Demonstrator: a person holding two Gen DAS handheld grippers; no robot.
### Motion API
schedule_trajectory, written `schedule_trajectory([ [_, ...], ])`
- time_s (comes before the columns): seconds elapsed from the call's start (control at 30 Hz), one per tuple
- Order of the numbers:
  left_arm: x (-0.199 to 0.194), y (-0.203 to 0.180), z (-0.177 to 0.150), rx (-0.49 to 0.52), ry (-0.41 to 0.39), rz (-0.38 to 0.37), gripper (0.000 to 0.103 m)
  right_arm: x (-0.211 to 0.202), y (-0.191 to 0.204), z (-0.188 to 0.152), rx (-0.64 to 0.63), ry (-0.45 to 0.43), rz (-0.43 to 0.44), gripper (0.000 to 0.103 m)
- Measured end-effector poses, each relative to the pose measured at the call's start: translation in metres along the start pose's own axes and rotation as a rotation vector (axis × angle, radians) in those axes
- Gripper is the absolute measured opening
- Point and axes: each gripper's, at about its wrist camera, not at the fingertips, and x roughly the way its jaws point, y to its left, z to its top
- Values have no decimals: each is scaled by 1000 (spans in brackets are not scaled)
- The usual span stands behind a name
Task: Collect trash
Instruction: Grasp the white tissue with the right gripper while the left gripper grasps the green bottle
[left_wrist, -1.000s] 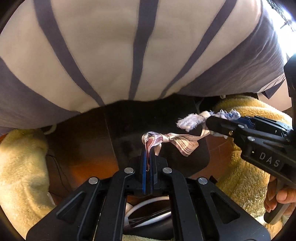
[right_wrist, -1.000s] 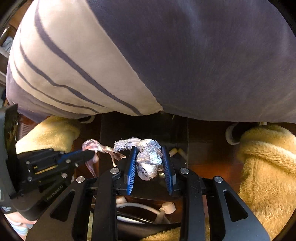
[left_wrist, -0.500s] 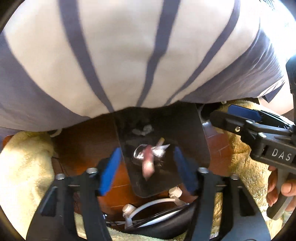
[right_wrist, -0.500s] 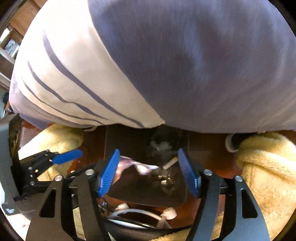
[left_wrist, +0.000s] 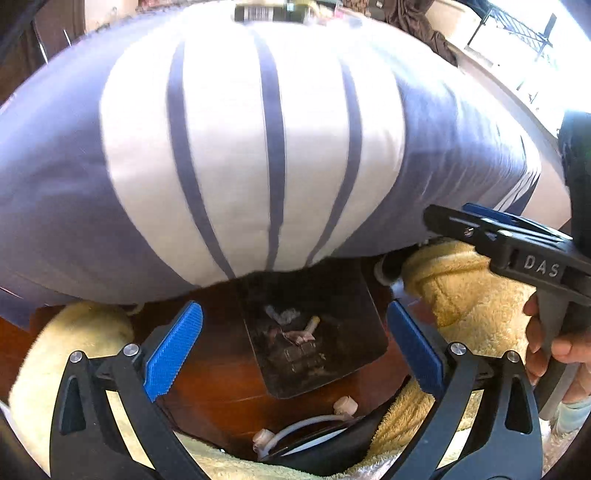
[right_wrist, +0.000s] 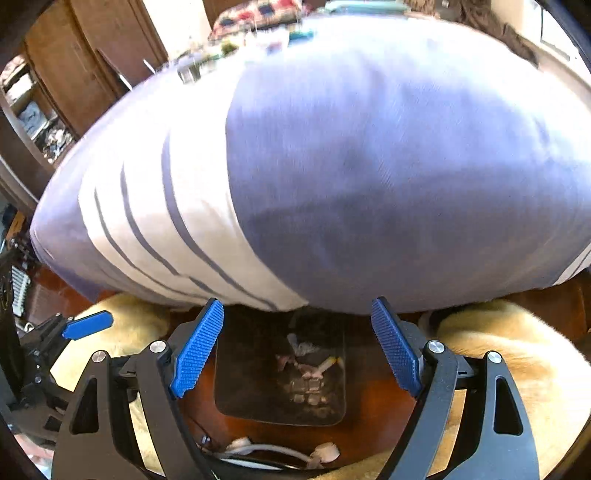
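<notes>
Bin: dark rectangular trash bin (left_wrist: 354, 306) on the wooden floor, partly under the striped pillow (left_wrist: 258, 155); same bin (right_wrist: 251, 369) in the right view.
Contents: trash scraps (left_wrist: 295, 334) lying on the bin's bottom, among them a pale stub, pinkish ribbon bits and a whitish wad; also seen at (right_wrist: 308, 363).
Left gripper (left_wrist: 291, 347): spread wide, holding nothing, above the bin.
Right gripper (right_wrist: 295, 347): spread wide, holding nothing, above the bin.
Trash versus grippers: down in the bin, apart from the blue pads, framed between them.
Beside bin: yellow fleece (left_wrist: 472, 306) on either side.
</notes>
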Motion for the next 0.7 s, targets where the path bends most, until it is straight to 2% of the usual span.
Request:
schedule_trajectory([
  [0.2,-41,-1,11,13,-91,17,95,-49,3,16,-13,-125,-18,88],
  [0.43,-72,-2,23,32,-180,41,95,-84,7,27,-47,-231,-35,90],
  [0.7,-78,17,53,8,-216,92,95,-75,6,57,-65,-240,-53,91],
])
